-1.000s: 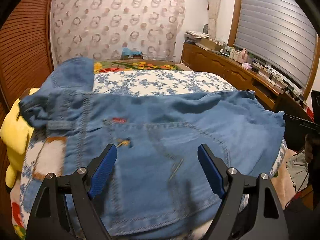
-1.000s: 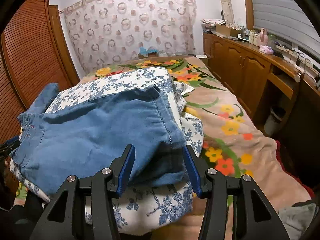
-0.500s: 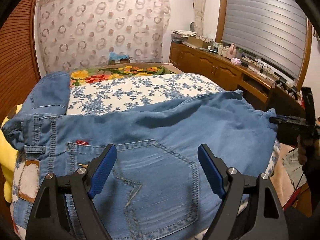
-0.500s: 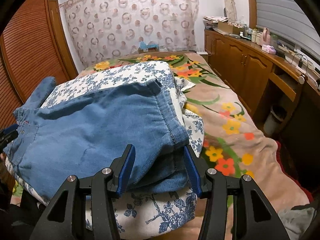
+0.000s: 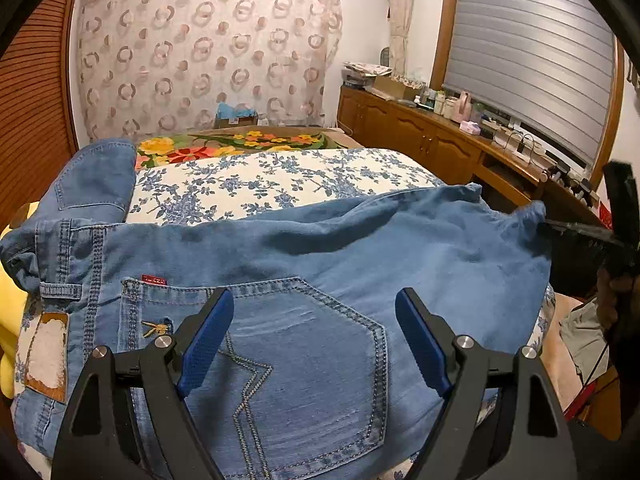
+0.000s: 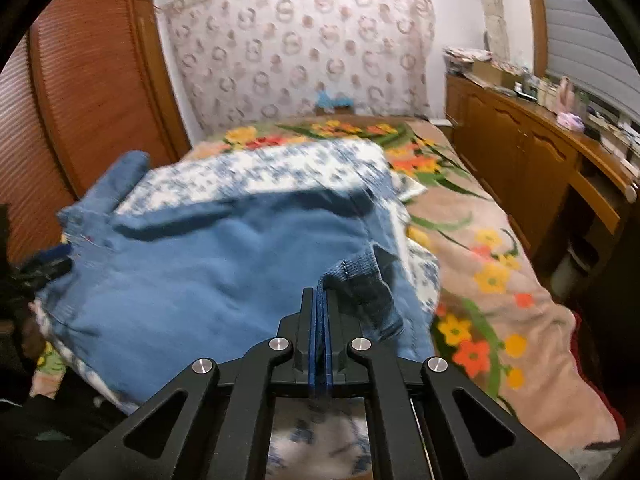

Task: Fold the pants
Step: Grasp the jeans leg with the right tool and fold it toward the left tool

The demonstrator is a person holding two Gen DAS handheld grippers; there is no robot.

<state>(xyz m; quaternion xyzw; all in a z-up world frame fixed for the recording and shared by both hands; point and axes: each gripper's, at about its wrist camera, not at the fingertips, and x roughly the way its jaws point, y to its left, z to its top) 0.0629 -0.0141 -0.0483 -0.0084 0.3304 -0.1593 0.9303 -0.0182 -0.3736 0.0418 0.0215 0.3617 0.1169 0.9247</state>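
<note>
Blue denim jeans spread across a blue-flowered white quilt on the bed, long axis from left to right in both views. Waistband and back pocket at lower left of the left wrist view, directly under the left gripper, fingers wide apart and gripping nothing. Hem end at the right edge of that view, pinched by the right gripper, fingers pressed together on a raised fold of denim, centre of the right wrist view. Probably next: carry the hem leftward over the waistband. Right hand nearer to the hem, left to the waist.
</note>
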